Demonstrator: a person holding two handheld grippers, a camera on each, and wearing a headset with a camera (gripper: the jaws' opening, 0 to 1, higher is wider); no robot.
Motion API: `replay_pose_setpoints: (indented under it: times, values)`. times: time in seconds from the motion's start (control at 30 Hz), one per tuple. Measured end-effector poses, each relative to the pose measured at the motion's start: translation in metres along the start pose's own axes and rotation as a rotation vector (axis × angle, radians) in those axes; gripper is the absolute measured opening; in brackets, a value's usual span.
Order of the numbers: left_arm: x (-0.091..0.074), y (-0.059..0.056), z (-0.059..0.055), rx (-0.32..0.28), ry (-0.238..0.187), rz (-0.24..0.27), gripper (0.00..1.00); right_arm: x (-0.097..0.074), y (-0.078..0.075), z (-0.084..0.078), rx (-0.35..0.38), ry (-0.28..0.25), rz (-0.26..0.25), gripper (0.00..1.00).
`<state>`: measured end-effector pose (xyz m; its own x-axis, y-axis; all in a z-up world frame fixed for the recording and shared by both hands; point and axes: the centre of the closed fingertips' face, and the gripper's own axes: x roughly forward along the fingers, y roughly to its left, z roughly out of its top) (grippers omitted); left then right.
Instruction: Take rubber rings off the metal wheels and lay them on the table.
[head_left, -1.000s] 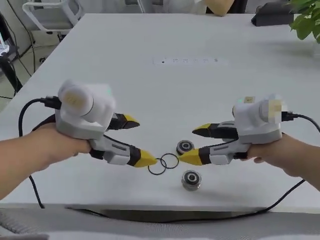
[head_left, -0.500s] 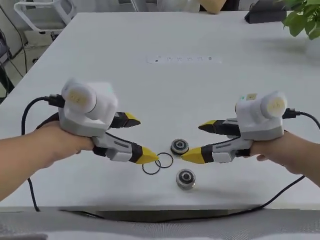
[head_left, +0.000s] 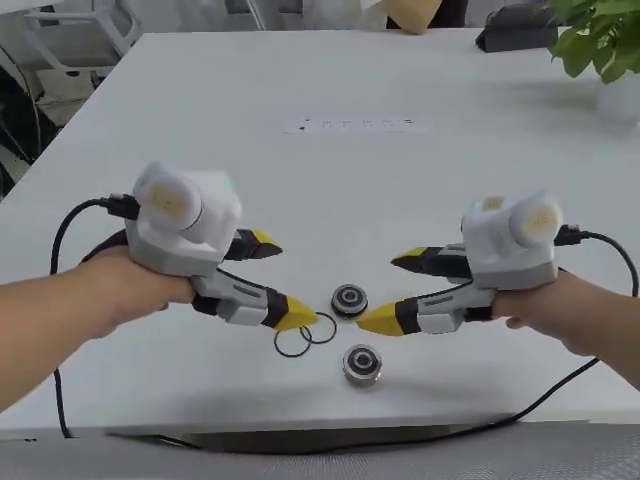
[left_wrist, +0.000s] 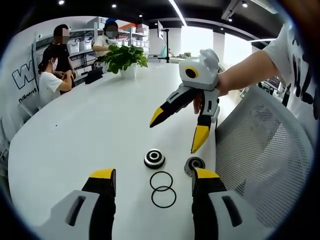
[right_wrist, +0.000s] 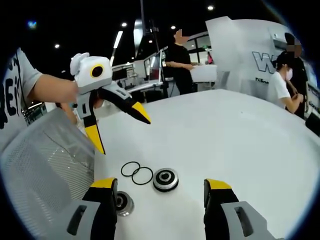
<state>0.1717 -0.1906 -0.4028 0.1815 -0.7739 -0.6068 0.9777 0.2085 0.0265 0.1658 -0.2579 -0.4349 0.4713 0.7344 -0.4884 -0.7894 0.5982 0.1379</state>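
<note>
The left gripper (head_left: 292, 280) sits at the lower left of the head view with its yellow-tipped jaws spread wide and nothing between them. Its lower tip hangs just above the two rubber rings (head_left: 307, 334). The right gripper (head_left: 378, 292), at the lower right, is spread just as wide and also carries nothing. Its lower tip points inward toward the gap between the two wheels.

The rings lie flat on the white table (head_left: 400, 180) in the lower middle of the frame, touching or slightly overlapping each other and apart from both wheels. In the left gripper view they lie between that gripper's own jaws, low in the picture.

Just to the right of the rings is the upper metal wheel (head_left: 348, 299), lying flat near the right gripper's lower tip. The lower metal wheel (head_left: 362, 364) lies flat below it, nearer the table's front edge.

With two rings loose on the table and two wheels beside them, the task looks finished or nearly so. The wheels' outer rims look dark in the gripper views, and the pictures are too small to tell whether that is bare metal in shadow or another ring that remains to be pulled. If any rubber is left, it is on those rims.
</note>
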Motion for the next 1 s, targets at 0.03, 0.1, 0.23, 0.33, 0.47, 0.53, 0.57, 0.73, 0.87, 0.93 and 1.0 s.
replay_pose_setpoints:
  times: [0.03, 0.1, 0.23, 0.33, 0.47, 0.53, 0.57, 0.73, 0.87, 0.93, 1.0]
  values:
    - [0.001, 0.000, 0.000, 0.000, 0.000, -0.001, 0.59, 0.000, -0.001, -0.002, 0.001, 0.003, -0.001, 0.69]
    - [0.004, -0.001, 0.000, -0.001, 0.002, -0.004, 0.59, 0.000, -0.002, -0.003, -0.002, 0.008, -0.004, 0.69]
    - [0.007, -0.001, 0.000, -0.001, 0.003, -0.006, 0.59, 0.000, -0.004, -0.005, -0.005, 0.014, -0.010, 0.69]
    - [0.008, 0.001, 0.000, -0.001, 0.004, -0.004, 0.59, 0.001, -0.004, -0.005, -0.009, 0.016, -0.010, 0.68]
    - [0.011, 0.002, 0.001, -0.002, 0.007, -0.006, 0.58, 0.002, -0.004, -0.006, -0.013, 0.023, -0.013, 0.68]
    - [0.012, 0.003, 0.001, 0.001, 0.006, -0.006, 0.58, 0.003, -0.004, -0.007, -0.012, 0.024, -0.015, 0.68]
    - [0.012, 0.002, 0.001, 0.000, 0.005, -0.007, 0.58, 0.003, -0.004, -0.007, -0.011, 0.024, -0.017, 0.68]
    - [0.017, 0.003, 0.002, -0.007, 0.004, -0.007, 0.56, 0.005, -0.003, -0.008, -0.015, 0.029, -0.017, 0.67]
    - [0.019, 0.002, 0.001, -0.007, 0.006, -0.008, 0.55, 0.007, -0.002, -0.010, -0.022, 0.036, -0.013, 0.66]
    - [0.021, 0.002, 0.001, -0.007, 0.007, -0.011, 0.54, 0.008, 0.000, -0.010, -0.025, 0.038, -0.012, 0.66]
    - [0.021, 0.002, 0.001, -0.003, 0.010, -0.011, 0.54, 0.008, 0.000, -0.010, -0.027, 0.038, -0.012, 0.66]
